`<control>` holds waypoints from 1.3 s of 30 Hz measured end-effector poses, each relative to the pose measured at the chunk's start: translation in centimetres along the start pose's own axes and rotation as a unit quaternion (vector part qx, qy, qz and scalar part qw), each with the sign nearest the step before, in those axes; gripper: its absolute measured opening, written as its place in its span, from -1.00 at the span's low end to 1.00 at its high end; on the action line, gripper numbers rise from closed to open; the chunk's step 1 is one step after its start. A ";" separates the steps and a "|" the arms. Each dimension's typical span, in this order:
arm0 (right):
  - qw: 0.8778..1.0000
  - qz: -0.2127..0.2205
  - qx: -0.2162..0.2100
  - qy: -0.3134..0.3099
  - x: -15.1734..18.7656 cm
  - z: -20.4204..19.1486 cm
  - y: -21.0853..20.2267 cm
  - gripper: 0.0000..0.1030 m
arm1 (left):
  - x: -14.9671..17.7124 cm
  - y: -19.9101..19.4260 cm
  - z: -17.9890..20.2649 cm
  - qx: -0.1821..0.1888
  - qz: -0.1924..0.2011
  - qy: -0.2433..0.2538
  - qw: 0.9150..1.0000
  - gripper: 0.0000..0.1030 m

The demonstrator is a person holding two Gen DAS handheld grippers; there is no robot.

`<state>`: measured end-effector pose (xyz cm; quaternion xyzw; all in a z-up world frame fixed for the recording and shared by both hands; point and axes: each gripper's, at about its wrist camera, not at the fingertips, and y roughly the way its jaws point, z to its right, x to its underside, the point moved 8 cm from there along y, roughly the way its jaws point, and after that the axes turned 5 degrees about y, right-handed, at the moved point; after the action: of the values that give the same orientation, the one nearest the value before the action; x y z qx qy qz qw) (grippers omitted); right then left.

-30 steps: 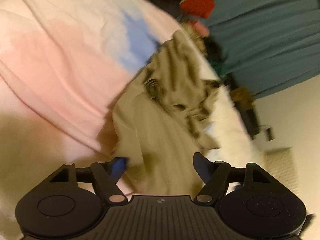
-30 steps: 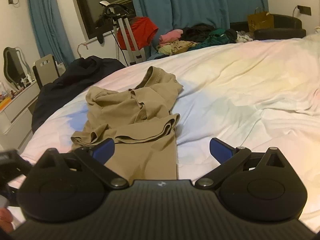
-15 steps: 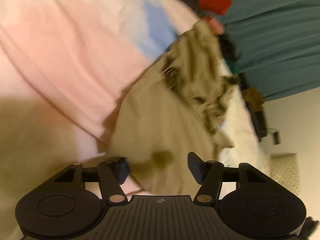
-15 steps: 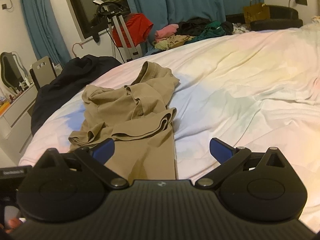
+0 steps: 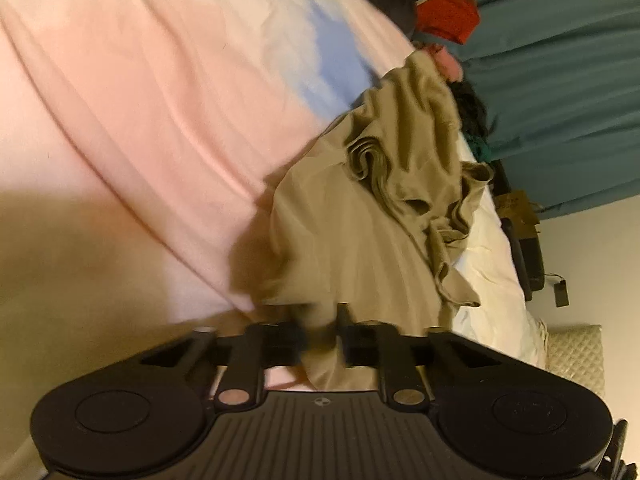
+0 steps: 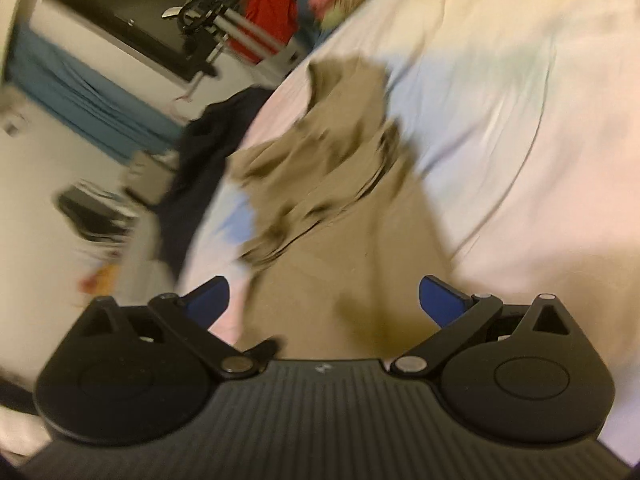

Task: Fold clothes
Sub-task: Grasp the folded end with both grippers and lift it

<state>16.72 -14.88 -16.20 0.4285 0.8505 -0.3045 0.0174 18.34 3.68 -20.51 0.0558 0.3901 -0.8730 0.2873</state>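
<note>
Dark clothes (image 6: 208, 140) lie heaped beside the bed (image 5: 132, 120). The left gripper (image 5: 320, 334) pinches the tan garment's (image 5: 360, 240) edge (bunched farther up); the right gripper (image 6: 324, 300) gapes wide above it.

Bedroom interior, lit warmly. A bed (image 5: 140, 100) covered by a pastel sheet (image 6: 500, 100), tinted pink, pale blue and cream, is seen in both views. Beyond the far edge of the bed, teal curtains (image 5: 560, 80) are hung along the wall, and a red item (image 5: 450, 14) with a pile of mixed clothing (image 5: 472, 112) is seen in front of them. A cream wall (image 5: 592, 264) adjoins the curtains, and a quilted headboard (image 5: 576, 350) stands below it at the bed's end. In the right wrist view, heavily blurred, a dark window (image 6: 132, 28) is set in a pale wall beside the bed, a metal stand (image 6: 208, 20) is placed before it, and a dark heap (image 6: 204, 152) is draped over the bed's edge.
</note>
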 end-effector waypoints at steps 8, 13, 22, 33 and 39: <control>0.976 -0.112 -0.114 0.149 4.5 1.0 4.6 0.98 | -1.5 -2.8 2.6 0.060 0.058 0.015 0.996 -0.87; 0.979 -0.024 -0.037 0.199 1.7 5.1 4.0 0.51 | -1.8 -3.0 1.6 0.065 0.053 -0.017 0.996 -0.87; 0.978 -0.021 -0.020 0.205 0.5 5.9 4.3 -0.47 | -1.4 1.0 -0.7 0.052 -0.012 -0.088 0.995 -0.12; 0.989 0.024 -0.061 0.129 -1.8 3.5 2.0 -0.78 | -0.5 2.6 -0.6 0.057 -0.025 -0.075 0.995 -0.33; 0.991 0.032 -0.061 0.115 -2.2 3.4 1.9 -0.81 | -1.2 2.4 -0.3 0.065 -0.001 -0.070 0.995 -0.76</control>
<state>18.78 -17.45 -19.33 0.4859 0.8498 -0.1995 -0.0447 20.62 3.23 -21.85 0.0124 0.3116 -0.8986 0.3086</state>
